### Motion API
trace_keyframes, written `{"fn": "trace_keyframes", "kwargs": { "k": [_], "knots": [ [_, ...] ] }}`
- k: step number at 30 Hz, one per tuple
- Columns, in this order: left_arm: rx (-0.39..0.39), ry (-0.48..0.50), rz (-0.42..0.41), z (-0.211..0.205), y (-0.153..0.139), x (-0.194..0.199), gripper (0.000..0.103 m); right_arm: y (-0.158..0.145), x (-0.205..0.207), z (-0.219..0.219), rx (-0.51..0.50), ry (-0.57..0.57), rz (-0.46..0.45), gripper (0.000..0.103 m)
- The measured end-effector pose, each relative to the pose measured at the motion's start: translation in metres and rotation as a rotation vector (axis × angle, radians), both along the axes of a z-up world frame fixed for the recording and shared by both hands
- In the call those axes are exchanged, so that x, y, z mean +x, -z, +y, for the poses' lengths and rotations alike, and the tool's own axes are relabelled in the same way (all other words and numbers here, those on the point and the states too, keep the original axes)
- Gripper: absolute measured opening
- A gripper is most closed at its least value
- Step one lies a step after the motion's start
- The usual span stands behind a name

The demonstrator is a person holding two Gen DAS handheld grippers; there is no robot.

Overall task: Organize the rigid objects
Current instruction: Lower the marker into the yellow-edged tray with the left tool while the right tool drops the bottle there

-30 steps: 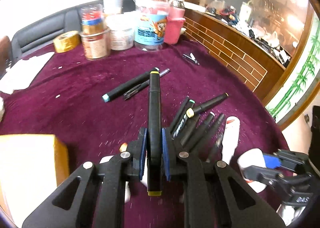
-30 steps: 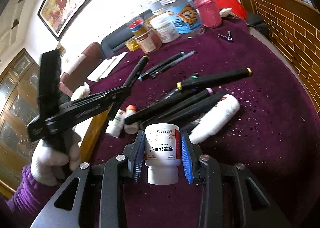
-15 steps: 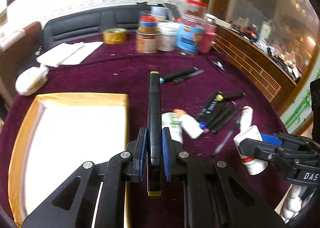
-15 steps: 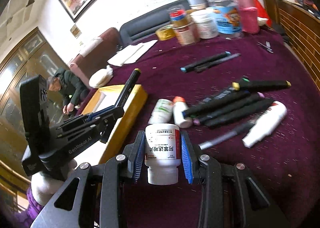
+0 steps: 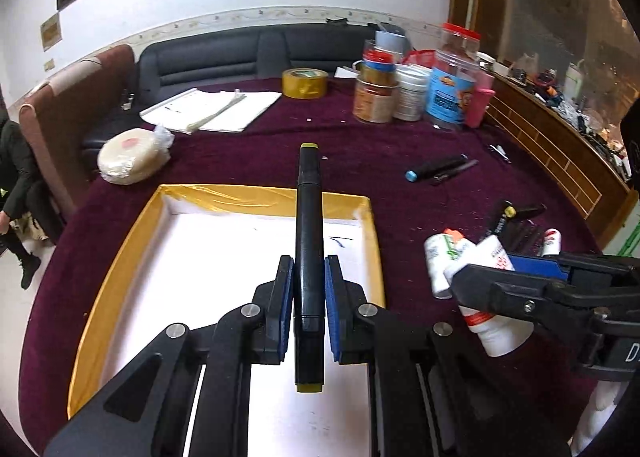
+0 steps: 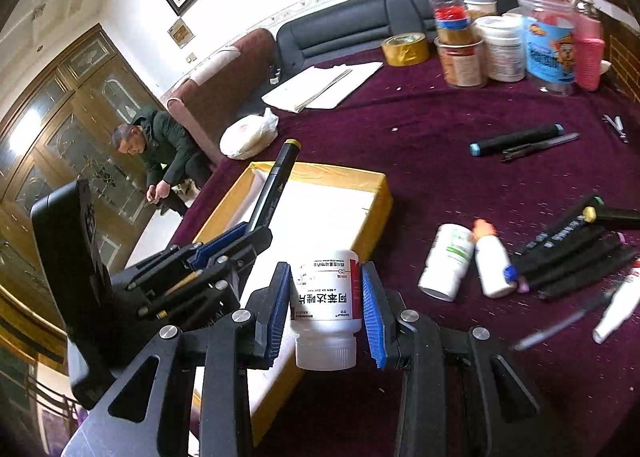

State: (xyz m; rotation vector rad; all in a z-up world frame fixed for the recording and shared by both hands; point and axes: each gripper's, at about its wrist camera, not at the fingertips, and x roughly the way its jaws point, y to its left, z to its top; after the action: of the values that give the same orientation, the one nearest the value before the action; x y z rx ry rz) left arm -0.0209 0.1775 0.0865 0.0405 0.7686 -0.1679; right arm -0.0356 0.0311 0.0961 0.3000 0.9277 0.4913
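Note:
My left gripper (image 5: pixel 307 289) is shut on a black marker (image 5: pixel 309 225) with yellow ends, held above the yellow-rimmed white box (image 5: pixel 120 253). It also shows in the right wrist view (image 6: pixel 236 241) with the marker (image 6: pixel 276 181) over the box (image 6: pixel 376 193). My right gripper (image 6: pixel 326 297) is shut on a white pill bottle (image 6: pixel 325 297), cap toward the camera, over the box's right edge. It appears in the left wrist view (image 5: pixel 500 277) too. Several black markers (image 6: pixel 572 253), two white bottles (image 6: pixel 448 261) and a white tube (image 6: pixel 616 309) lie on the purple cloth.
A blue-capped marker with a pen (image 6: pixel 516 139) lies mid-table. Jars and tubs (image 5: pixel 408 93), a tape roll (image 5: pixel 305 83), papers (image 5: pixel 212 113) and a wrapped round cake (image 5: pixel 128 155) sit at the back. A wooden ledge (image 5: pixel 560 153) borders the right. A person (image 6: pixel 156 153) crouches at left.
Both grippers have moved left, away from the marker pile. The left one now holds its marker over the box; the right one holds the bottle at the box's right edge.

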Motion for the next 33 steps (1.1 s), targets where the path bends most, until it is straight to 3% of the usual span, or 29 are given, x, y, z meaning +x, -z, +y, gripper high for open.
{"fn": "trace_keyframes", "kwargs": {
  "k": [13, 26, 33],
  "knots": [
    [0.015, -0.049, 0.040, 0.022, 0.023, 0.036, 0.012, 0.016, 0.056, 0.050, -0.081, 0.011, 0.046, 0.031],
    [0.012, -0.065, 0.078, 0.025, 0.040, 0.051, 0.012, 0.039, 0.079, 0.055, -0.098, 0.058, 0.105, 0.031],
    [0.022, -0.070, 0.075, 0.024, 0.035, 0.046, 0.017, 0.026, 0.073, 0.041, -0.091, 0.093, 0.071, 0.034]
  ]
}}
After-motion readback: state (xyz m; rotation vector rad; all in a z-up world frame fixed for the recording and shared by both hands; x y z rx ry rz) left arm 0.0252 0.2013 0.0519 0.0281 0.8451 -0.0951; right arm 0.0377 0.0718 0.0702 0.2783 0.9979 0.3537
